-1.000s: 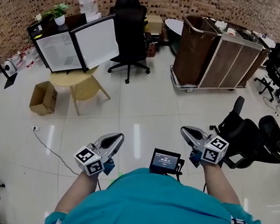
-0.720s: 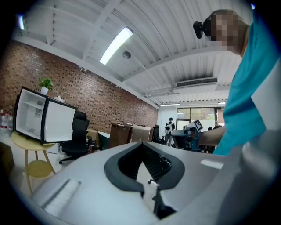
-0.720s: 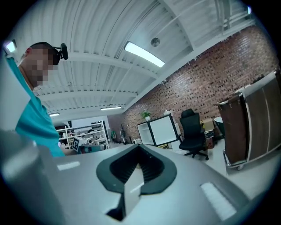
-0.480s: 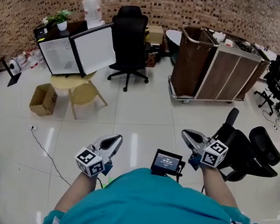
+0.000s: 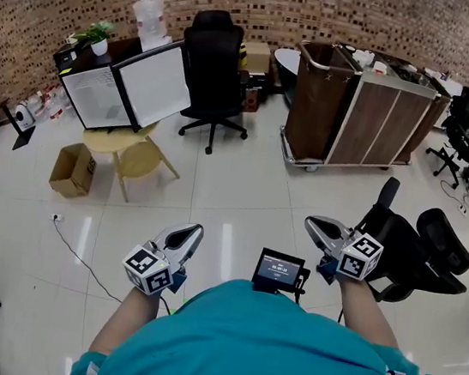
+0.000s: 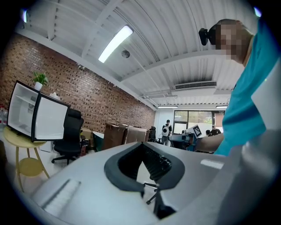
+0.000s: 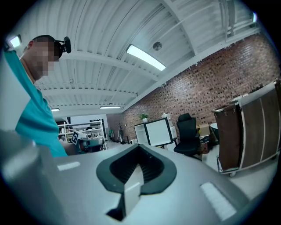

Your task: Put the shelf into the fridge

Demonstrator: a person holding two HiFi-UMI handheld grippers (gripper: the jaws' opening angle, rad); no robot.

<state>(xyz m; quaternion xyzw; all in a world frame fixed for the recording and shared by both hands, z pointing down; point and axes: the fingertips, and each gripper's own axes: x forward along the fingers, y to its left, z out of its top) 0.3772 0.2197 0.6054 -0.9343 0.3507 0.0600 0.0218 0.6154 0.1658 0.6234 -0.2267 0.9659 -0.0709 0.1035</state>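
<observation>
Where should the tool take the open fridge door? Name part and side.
Probably the free vertical edge of the fridge door, nearest the black chair, approached from the front: it stands swung wide, leaving that thin rim exposed.

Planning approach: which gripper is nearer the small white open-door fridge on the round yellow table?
Left. In the head view, the left gripper sits below-right of the fridge; the right gripper is much farther right, near a black office chair.

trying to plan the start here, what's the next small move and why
Probably step toward the fridge: it stands far off on the yellow table, door open, while the left gripper and right gripper are shut, empty, close to the body.
</observation>
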